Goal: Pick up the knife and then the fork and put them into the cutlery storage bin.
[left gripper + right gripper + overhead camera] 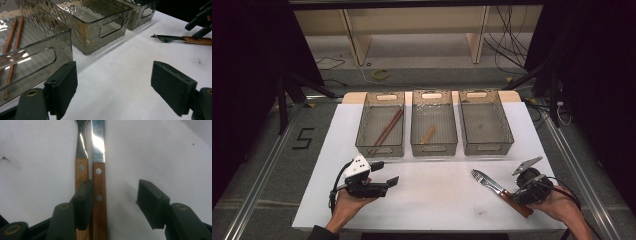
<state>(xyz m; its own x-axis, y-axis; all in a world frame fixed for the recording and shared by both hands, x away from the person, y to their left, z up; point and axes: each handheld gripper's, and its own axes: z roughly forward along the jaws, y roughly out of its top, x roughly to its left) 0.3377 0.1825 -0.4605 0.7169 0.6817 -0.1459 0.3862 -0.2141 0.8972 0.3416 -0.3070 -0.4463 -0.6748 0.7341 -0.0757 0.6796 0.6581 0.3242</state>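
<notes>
- Fork (81,147) and knife (98,157) lie side by side on the table (437,195), handles touching, near the right front edge; in the high view they read as one piece (499,190).
- Right tool (113,197) sits over the two handles, jaws parted. One pad is just beside the knife handle, partly over the fork handle; the other stands well clear. Nothing clamped: released.
- Judgement: neither piece is sorted yet; both are left to pick up and bin.
- Three clear bins stand in a row at the far side of the table.
- Left bin (381,100) holds chopsticks (387,129).
- Middle bin (433,100) holds one short wooden piece (428,134); cannot tell what it is.
- Right bin (484,100) looks empty; probably where fork or knife goes.
- Left tool (384,175) rests in the hand near the left front of the table, well apart from the cutlery, jaws wide, holding nothing.
- Judgement: sorting is partly done, two bins filled, two items still out.
</notes>
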